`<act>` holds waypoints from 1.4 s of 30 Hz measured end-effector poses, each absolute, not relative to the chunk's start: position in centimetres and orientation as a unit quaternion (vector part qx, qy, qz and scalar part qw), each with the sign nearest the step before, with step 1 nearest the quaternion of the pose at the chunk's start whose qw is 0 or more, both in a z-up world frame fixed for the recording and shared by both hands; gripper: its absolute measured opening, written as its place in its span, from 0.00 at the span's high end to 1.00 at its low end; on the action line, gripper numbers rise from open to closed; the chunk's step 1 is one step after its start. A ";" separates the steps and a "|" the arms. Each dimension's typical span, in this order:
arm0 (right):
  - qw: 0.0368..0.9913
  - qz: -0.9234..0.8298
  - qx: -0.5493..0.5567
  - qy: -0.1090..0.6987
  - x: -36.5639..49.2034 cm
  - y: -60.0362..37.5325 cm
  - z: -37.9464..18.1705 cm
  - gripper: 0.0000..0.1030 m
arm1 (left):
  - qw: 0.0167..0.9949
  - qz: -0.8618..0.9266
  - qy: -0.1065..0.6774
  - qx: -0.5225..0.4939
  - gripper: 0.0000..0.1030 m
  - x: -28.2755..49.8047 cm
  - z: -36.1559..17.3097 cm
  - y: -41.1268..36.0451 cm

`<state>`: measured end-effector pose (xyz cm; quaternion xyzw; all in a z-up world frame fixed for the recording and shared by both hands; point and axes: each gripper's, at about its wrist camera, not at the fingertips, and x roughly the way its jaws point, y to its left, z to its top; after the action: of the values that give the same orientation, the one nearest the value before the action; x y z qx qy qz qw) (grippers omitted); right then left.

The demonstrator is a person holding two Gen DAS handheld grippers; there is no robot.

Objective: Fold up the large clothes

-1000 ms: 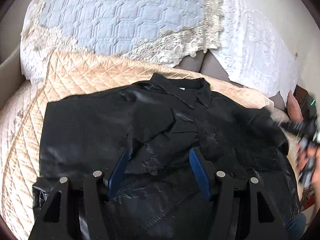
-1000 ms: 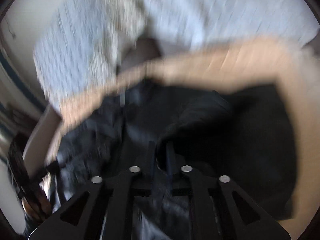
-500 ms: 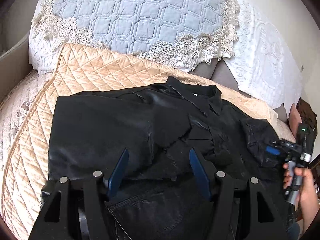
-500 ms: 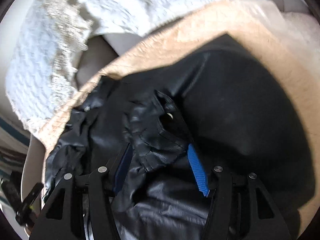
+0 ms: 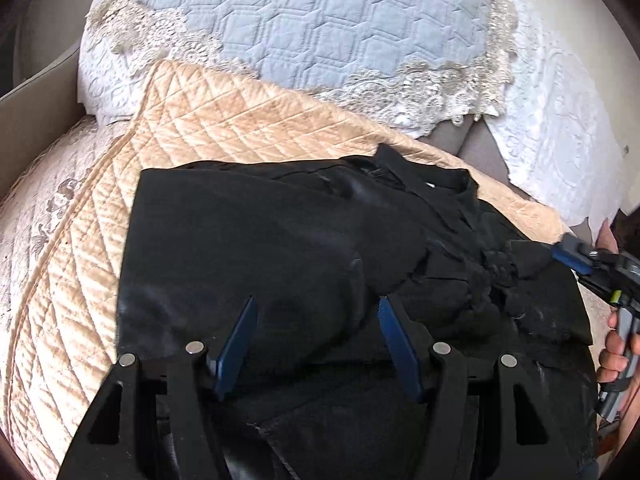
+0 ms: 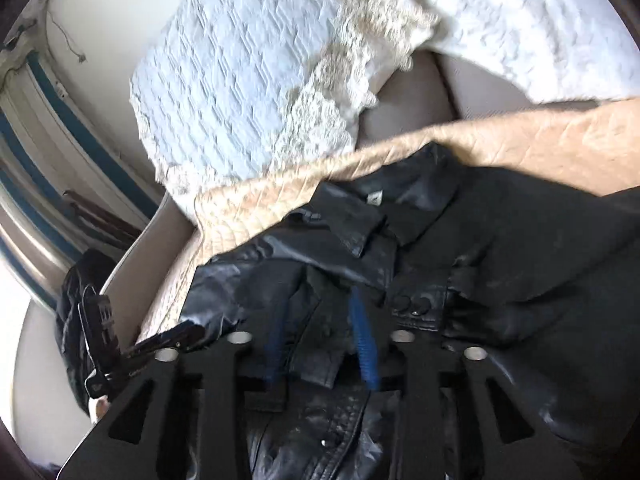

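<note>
Jacket (image 5: 280, 248) mid-frame looks half folded: one side's flipped over, other side still rumpled. Left gripper (image 5: 316, 340) spread wide, empty; right gripper (image 6: 320, 344) partly apart around leather.

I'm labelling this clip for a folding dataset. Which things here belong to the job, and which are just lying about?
Part of the job:
- black leather jacket
- left claw, open above it
- right claw, jaws apart around a jacket fold

Just lying about:
- peach quilted cover
- blue lace-edged pillow
- white textured pillow
</note>
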<state>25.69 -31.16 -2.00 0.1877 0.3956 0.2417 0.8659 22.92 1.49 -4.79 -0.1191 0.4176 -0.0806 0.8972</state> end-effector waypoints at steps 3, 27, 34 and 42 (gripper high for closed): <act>0.878 0.181 0.175 0.406 25.4 -32.9 -3.4 0.62 | 0.897 -0.076 0.417 -0.129 0.37 23.0 -4.8 2.4; 0.901 0.039 0.133 0.411 21.6 -43.7 -6.4 0.61 | 0.890 -0.059 0.442 -0.091 0.33 24.0 -6.4 1.5; 0.881 0.073 0.106 0.455 21.3 -43.8 -8.9 0.60 | 0.895 -0.056 0.440 -0.050 0.33 23.7 -6.8 -0.2; 0.901 0.011 0.094 0.423 27.3 -48.4 -7.3 0.60 | 0.899 -0.019 0.433 -0.058 0.33 24.6 -6.9 1.8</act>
<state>27.30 -48.38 -7.26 0.0939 0.4228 0.0111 0.9013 24.60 1.79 -6.92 -0.0580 0.4334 -0.0186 0.8991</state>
